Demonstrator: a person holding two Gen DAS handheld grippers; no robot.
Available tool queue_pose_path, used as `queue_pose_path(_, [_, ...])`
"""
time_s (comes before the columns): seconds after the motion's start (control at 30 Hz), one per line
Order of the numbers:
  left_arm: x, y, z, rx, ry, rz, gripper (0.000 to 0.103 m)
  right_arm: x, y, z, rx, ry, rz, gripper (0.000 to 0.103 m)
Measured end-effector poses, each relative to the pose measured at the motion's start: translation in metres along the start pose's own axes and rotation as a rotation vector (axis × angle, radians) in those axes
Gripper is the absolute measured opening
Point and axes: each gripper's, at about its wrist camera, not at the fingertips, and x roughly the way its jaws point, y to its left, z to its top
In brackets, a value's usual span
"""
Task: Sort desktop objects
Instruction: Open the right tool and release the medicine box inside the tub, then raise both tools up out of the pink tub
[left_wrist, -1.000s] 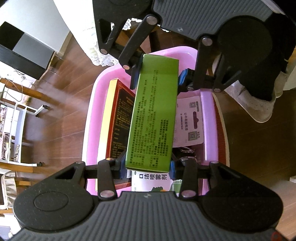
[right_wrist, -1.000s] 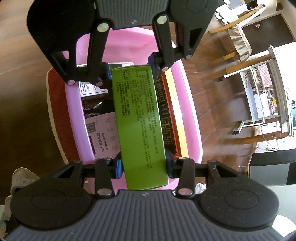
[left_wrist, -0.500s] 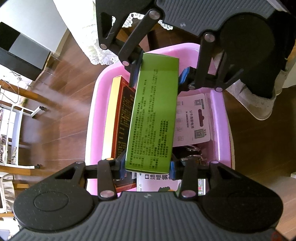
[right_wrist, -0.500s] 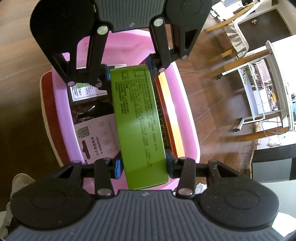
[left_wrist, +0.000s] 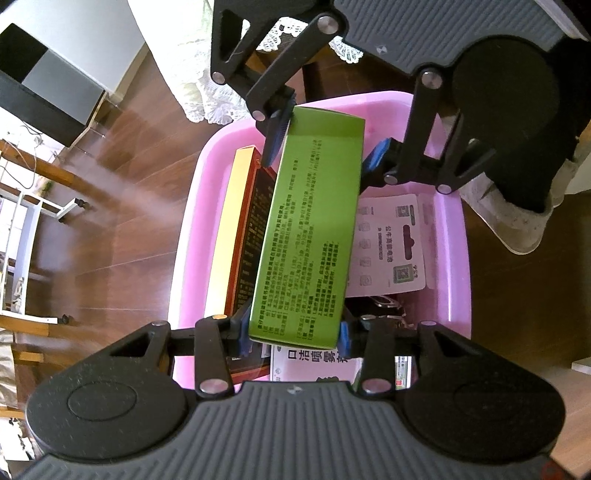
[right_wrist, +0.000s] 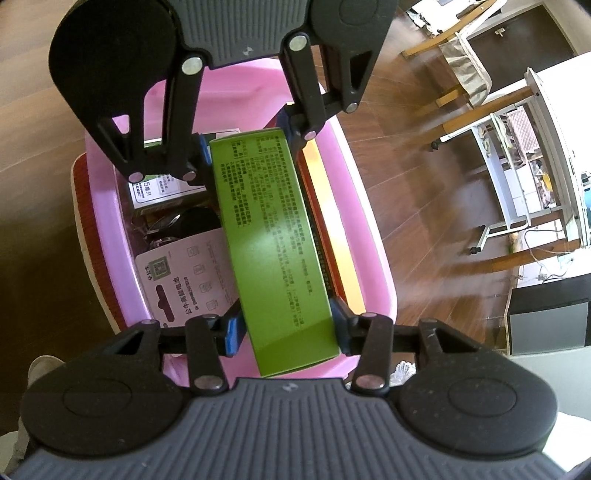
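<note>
Claws (left_wrist: 293, 334) (right_wrist: 284, 330) clamp opposite ends of green box (left_wrist: 310, 236), lengthwise above pink bin (left_wrist: 192, 229).

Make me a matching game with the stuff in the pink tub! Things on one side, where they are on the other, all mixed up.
Things:
1. long green cardboard box
2. red and gold flat box
3. white card with QR codes
4. pink plastic tub

Places:
A. lying flat inside the tub
B. on the wooden floor, holding everything
C. held at both ends over the tub
D. standing on edge by the tub wall

Pairs: 1-C, 2-D, 3-A, 4-B
</note>
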Motion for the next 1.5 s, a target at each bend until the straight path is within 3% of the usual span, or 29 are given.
queue_pose_path(0.33, [0.003,0.003,0.0,-0.01,0.013,-0.012,0.047,0.002,-0.004,0.0,0.024,-0.003,-0.008,0.045])
queue_pose_path(0.4, [0.007,0.002,-0.001,-0.009,0.036,-0.024,0.056,0.002,-0.006,0.0,0.039,-0.002,-0.011,0.048])
queue_pose_path(0.5, [0.011,0.0,-0.002,0.002,0.047,0.022,0.063,0.004,-0.008,0.0,0.051,0.006,-0.03,0.05])
queue_pose_path(1.0, [0.016,0.015,-0.006,-0.029,0.033,0.013,0.063,0.006,-0.007,0.002,0.055,0.013,-0.042,0.049])
queue_pose_path(1.5, [-0.003,0.001,-0.009,-0.058,0.04,0.027,0.063,-0.006,-0.001,-0.005,0.099,0.019,-0.059,0.051])
